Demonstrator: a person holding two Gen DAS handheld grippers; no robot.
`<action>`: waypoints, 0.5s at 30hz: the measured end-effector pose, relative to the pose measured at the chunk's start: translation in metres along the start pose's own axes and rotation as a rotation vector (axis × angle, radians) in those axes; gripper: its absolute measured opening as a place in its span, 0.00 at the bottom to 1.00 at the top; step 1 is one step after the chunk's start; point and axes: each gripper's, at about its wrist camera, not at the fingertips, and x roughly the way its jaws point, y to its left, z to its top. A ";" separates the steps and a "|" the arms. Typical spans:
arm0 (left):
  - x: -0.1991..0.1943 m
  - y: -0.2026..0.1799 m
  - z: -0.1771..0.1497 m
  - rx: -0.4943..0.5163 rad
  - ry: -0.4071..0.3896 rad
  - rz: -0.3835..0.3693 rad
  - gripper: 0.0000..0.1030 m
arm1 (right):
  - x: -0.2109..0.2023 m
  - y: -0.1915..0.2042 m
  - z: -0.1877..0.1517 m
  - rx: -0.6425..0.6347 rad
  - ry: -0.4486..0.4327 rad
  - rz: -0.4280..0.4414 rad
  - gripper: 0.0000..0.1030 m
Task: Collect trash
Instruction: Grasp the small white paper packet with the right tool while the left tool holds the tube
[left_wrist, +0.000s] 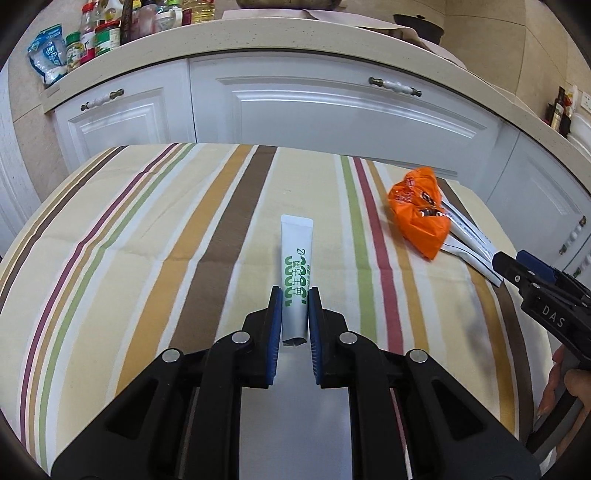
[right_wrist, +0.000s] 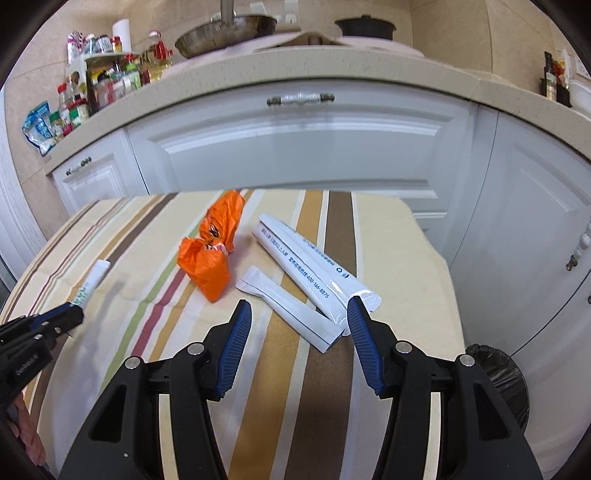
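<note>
Over the striped cloth (left_wrist: 147, 258), left gripper (left_wrist: 294, 295) jaws clamp a sachet (left_wrist: 295, 258); right gripper (right_wrist: 299, 314) jaws gape, empty.

tablecloth (right_wrist: 317, 369): striped cloth, matt | orange bag (right_wrist: 207, 266): crinkled glossy plastic | sachets (right_wrist: 314, 269): smooth, glossy

- Left gripper (left_wrist: 294, 295) clamps white green-printed sachet (left_wrist: 295, 258) above striped tablecloth (left_wrist: 147, 240).
- Crumpled orange plastic wrapper (left_wrist: 419, 210) far right, touching white packets (left_wrist: 469, 243).

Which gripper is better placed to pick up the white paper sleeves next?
Right. The right gripper is open, its fingers straddling the near ends of the white paper sleeves. The left gripper is already shut on the green-printed sachet.
</note>
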 end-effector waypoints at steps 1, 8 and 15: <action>0.001 0.001 0.001 -0.003 0.001 0.000 0.13 | 0.003 0.000 0.001 -0.001 0.011 -0.002 0.52; 0.009 0.006 -0.001 -0.017 0.017 -0.007 0.13 | 0.026 0.001 0.001 -0.012 0.136 0.010 0.51; 0.013 0.005 -0.002 -0.016 0.025 -0.012 0.13 | 0.019 0.011 -0.003 -0.052 0.144 0.020 0.51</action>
